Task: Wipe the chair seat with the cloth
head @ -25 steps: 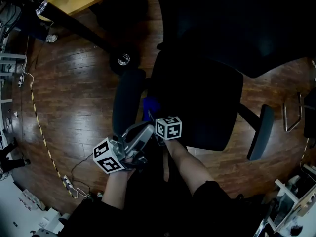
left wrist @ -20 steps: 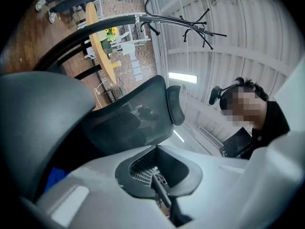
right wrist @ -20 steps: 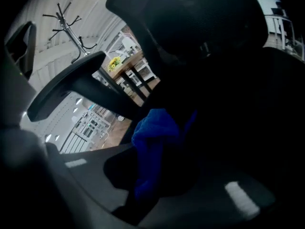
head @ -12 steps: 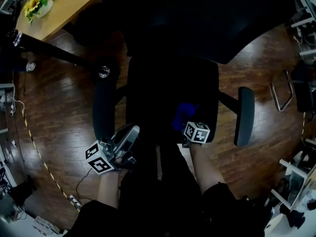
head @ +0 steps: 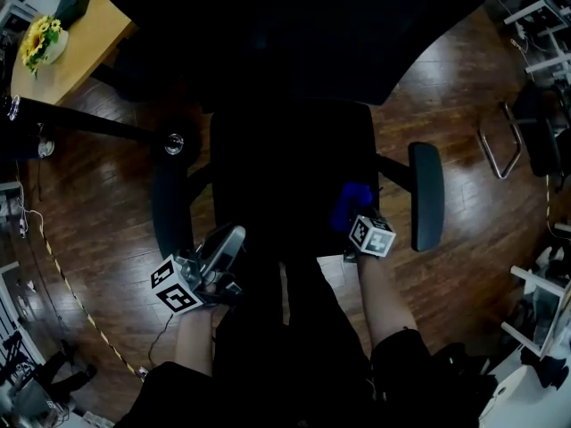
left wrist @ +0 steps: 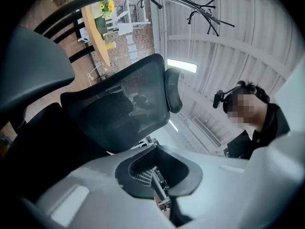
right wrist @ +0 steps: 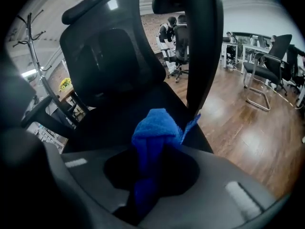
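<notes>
Right gripper [head: 355, 225] clamps cloth [head: 350, 204] on chair seat [head: 285, 168]; left gripper [head: 229, 238] jaws seemingly closed; wood floor [head: 98, 203] around.

Cloth [right wrist: 155, 137]: bright blue with a soft nap, bunched into a rounded wad, and one thin corner sticks out to the right.
Cloth hold: pinched between the jaws of the right gripper [right wrist: 151, 173], which are closed on it; most of the wad projects past the tips.
Cloth place [head: 350, 205]: over the right front part of the chair seat [head: 285, 176], close to its right edge. Whether it presses on the surface cannot be told.
Chair seat look: black, broad and matte, with rounded corners.
Chair seat pose [right wrist: 112, 125]: level, directly below the person.
</notes>
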`<state>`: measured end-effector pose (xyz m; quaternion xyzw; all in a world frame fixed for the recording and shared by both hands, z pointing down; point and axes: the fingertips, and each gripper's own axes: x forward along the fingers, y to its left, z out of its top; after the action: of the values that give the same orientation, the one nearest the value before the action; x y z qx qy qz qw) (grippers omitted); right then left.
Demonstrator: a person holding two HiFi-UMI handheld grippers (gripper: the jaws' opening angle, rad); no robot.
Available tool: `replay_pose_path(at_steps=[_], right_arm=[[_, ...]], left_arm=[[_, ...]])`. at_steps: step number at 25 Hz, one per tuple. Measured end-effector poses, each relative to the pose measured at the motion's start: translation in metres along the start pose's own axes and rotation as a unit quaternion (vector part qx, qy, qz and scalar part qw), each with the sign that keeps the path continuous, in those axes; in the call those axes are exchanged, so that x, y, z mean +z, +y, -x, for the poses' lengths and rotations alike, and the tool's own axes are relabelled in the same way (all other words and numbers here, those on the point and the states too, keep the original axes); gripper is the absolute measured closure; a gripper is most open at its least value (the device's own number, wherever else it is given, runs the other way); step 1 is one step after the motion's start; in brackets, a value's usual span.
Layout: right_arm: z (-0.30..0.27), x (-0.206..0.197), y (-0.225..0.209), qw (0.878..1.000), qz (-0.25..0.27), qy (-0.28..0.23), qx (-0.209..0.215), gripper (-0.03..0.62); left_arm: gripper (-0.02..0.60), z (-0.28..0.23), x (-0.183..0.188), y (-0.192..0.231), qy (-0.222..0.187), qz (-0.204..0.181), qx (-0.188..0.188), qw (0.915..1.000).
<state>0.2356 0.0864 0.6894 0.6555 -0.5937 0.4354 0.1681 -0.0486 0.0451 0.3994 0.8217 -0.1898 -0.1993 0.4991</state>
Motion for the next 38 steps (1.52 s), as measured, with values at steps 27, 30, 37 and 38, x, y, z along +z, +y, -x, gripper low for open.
replay_pose_path(at_steps=[27, 30, 37, 38], right_arm=[[-0.024, -0.159, 0.328, 0.945, 0.114, 0.133, 0.276, 0.533], [-0.023, -0.153, 0.286, 0.958, 0.096, 0.127, 0.238, 0.533], [-0.007, -0.115, 0.129, 0.984, 0.065, 0.102, 0.134, 0.533], [-0.002, -0.109, 0.108, 0.986, 0.062, 0.098, 0.117, 0.533]], left_arm=[[0.589, 0.079, 0.046, -0.004, -0.096, -0.020, 0.042, 0.9943], [0.589, 0.068, 0.039, -0.005, -0.080, -0.019, 0.035, 0.9960], [0.589, 0.028, 0.019, -0.012, -0.044, -0.018, 0.010, 0.9988], [0.589, 0.024, 0.017, -0.012, -0.039, -0.017, 0.007, 0.9991]])
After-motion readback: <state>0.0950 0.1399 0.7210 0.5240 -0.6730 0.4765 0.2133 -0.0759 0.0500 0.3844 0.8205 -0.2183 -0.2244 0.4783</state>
